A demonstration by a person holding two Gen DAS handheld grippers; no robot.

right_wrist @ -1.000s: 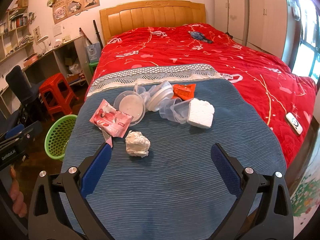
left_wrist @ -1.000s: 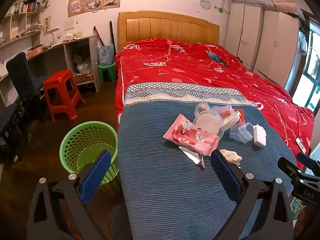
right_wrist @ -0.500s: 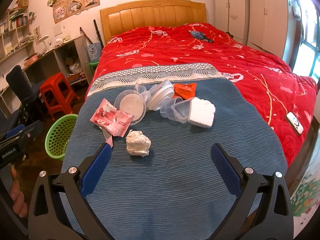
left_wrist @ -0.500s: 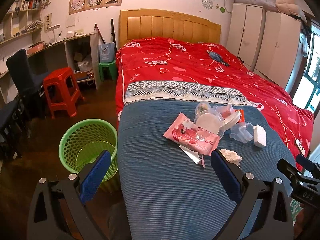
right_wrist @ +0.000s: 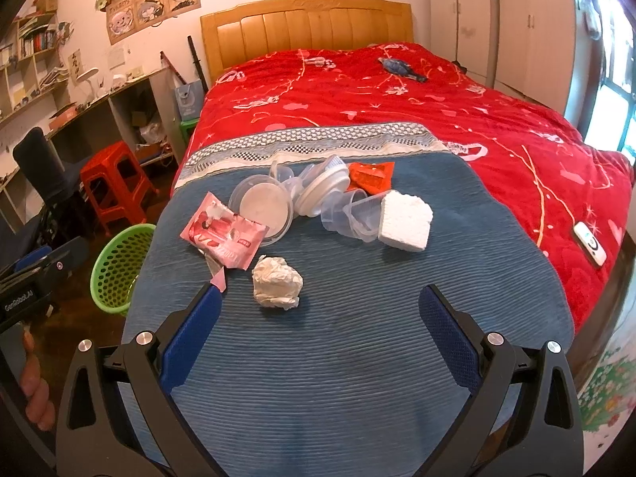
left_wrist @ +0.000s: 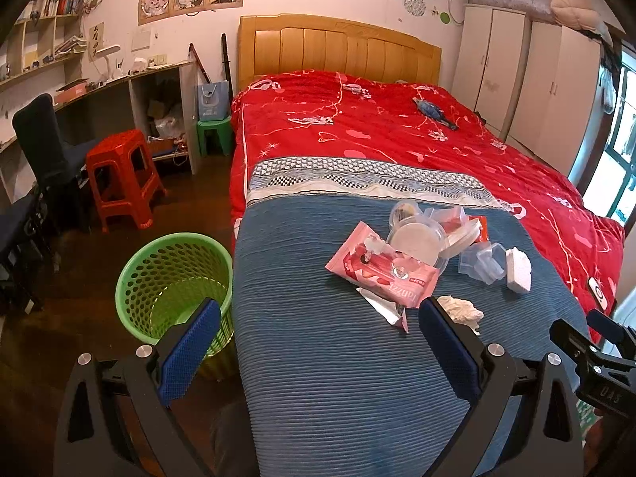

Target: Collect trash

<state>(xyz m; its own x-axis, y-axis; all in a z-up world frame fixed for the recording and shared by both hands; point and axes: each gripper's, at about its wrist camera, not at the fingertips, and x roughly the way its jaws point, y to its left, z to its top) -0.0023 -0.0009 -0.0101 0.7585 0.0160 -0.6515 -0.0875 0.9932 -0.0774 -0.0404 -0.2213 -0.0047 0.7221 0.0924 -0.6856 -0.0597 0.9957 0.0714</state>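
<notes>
**Litter on the bed's blue blanket**

The bed (right_wrist: 497,127) wears a red quilt, with a blue blanket (right_wrist: 338,357) across its foot. On the blanket lie a pink wrapper (right_wrist: 224,236), clear plastic tubs (right_wrist: 264,206), an orange packet (right_wrist: 371,175), a foam block (right_wrist: 405,220) and crumpled paper (right_wrist: 276,282) (nearest me). A green basket (left_wrist: 175,282) stands on the floor.

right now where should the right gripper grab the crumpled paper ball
Take the crumpled paper ball across its middle, coming straight down from above with the right gripper open. It is a loose, roundish wad lying apart from the pink wrapper on the blue blanket, so any pair of opposite sides should pinch.
</notes>
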